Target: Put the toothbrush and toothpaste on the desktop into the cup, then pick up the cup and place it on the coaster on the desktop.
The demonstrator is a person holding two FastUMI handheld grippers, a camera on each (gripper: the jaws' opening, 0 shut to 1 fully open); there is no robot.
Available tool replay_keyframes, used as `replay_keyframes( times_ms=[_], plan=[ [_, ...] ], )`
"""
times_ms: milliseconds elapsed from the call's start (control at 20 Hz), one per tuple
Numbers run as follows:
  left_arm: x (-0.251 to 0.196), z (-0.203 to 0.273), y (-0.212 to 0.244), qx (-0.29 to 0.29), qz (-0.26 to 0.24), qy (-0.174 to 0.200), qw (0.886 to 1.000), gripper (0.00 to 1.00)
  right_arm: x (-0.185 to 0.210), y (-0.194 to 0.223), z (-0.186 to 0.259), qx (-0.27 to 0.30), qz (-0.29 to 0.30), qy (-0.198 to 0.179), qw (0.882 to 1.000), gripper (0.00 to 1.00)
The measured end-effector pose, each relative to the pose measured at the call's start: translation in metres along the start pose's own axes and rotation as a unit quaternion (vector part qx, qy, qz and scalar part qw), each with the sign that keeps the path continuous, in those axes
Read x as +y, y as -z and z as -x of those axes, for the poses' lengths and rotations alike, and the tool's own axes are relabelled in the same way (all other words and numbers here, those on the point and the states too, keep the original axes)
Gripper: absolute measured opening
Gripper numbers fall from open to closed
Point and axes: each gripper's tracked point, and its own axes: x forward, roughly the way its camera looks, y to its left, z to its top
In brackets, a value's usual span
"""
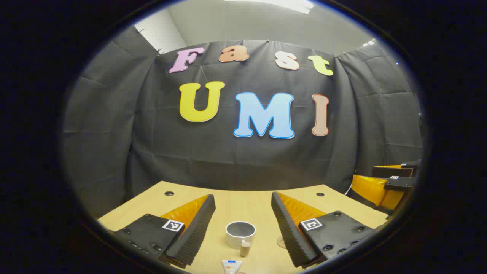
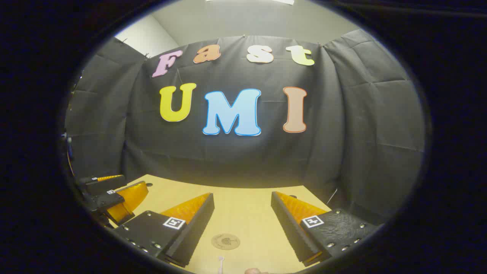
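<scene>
Left gripper [image 1: 243, 213] is being held wide; toothpaste [image 1: 232, 265] lying just below, soft, slippery: mid-tube grip advised. Cup [image 1: 240, 234] ahead.

Desk [image 1: 236, 201]: light wood top, backing against the booth's black cloth wall, two small dark round holes [image 1: 169, 193] sitting near its far edge in the left gripper view.

Lying or standing directly on it:
- Cup [image 1: 240, 234]: pale, open-topped, standing upright mid-desk.
- Toothpaste [image 1: 231, 265]: tube lying flat at the near edge, just in front of the cup.
- A small brownish capped object [image 1: 245, 248] standing between cup and tube; its nature is unclear.
- Coaster [image 2: 225, 241]: round, brown, lying flat.
- Toothbrush [image 2: 220, 264]: pale, lying near the coaster, at the near edge.
</scene>
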Motion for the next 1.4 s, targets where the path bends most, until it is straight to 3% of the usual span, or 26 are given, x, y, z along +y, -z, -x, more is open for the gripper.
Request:
replay_keyframes(
  times_ms=[900, 1400],
  plan=[
    [-0.015, -0.006, 0.007, 0.017, -0.007, 0.004, 1.000, 0.93, 0.000, 0.016, 0.001, 0.035, 0.002, -0.017, 0.999, 0.96],
    [-0.013, 0.001, 0.064, 0.127, -0.004, 0.016, 0.992, 0.93, 0.012, 0.065, 0.006, 0.136, 0.008, -0.034, 0.990, 0.96]
  ],
)
